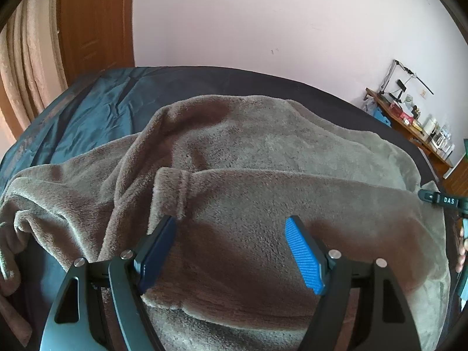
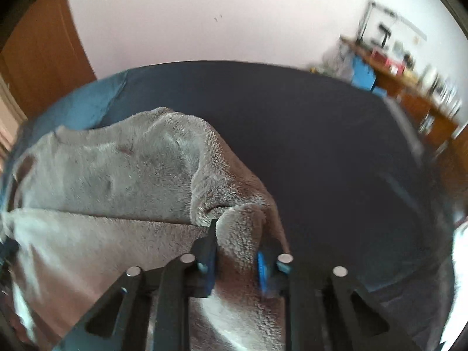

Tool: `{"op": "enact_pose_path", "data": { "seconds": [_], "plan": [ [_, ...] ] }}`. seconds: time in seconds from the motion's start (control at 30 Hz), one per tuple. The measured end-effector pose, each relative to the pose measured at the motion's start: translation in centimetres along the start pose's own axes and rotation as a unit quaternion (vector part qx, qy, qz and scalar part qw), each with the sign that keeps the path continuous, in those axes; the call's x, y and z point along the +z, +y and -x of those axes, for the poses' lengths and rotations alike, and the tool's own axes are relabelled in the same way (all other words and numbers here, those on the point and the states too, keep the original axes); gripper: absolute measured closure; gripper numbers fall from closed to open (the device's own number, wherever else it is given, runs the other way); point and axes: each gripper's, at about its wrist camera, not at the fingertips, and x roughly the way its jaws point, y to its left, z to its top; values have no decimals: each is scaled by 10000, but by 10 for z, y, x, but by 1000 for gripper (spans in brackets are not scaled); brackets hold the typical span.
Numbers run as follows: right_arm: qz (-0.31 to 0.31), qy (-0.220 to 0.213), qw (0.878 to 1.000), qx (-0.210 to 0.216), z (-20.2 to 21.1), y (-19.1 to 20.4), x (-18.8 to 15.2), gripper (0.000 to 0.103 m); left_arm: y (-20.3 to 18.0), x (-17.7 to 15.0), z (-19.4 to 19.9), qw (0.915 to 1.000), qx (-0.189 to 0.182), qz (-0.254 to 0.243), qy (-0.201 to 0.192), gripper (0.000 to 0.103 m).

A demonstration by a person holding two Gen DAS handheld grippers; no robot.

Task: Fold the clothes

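Note:
A grey-brown fleece garment (image 1: 248, 146) lies spread over the bed, with a sleeve folded across it whose cuff (image 1: 172, 187) points left. My left gripper (image 1: 231, 222) hovers just above the sleeve, jaws wide open, nothing between the blue pads. In the right wrist view my right gripper (image 2: 238, 242) is shut on a bunched fold at the garment's (image 2: 117, 175) right edge, and fabric bulges up between the pads. That view is blurred. A dark part of the right gripper (image 1: 438, 200) shows at the right edge of the left wrist view, with a hand (image 1: 462, 248) below it.
The bed has a dark navy sheet (image 2: 321, 146) and a teal cover (image 1: 96, 111) at its left. Beyond it are a pale wall, a wooden door (image 1: 93, 23) and a curtain (image 1: 26, 67) on the left, and a cluttered wooden desk (image 1: 409, 122) on the right.

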Motion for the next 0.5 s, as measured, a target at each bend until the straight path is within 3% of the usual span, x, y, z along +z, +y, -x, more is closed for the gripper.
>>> {"op": "enact_pose_path", "data": {
  "seconds": [0.13,0.17,0.27,0.4,0.5],
  "plan": [
    [93,-513,9935,-1016,16,-11,0,89,-2,0,5,9996,217,-73,-175,22],
    [90,-527,9920,-1140,16,-14,1,96,-2,0,5,9995,243,-96,-182,22],
    [102,-667,9844,-1622,14,-25,0,97,-3,0,-3,9995,281,-147,-33,22],
    [-530,-803,9944,-428,26,-45,-8,96,-3,-1,-5,9993,323,-182,-34,22],
    [-464,-818,9956,-17,36,-39,-16,93,0,0,-5,9995,272,-130,-18,22]
  ]
}}
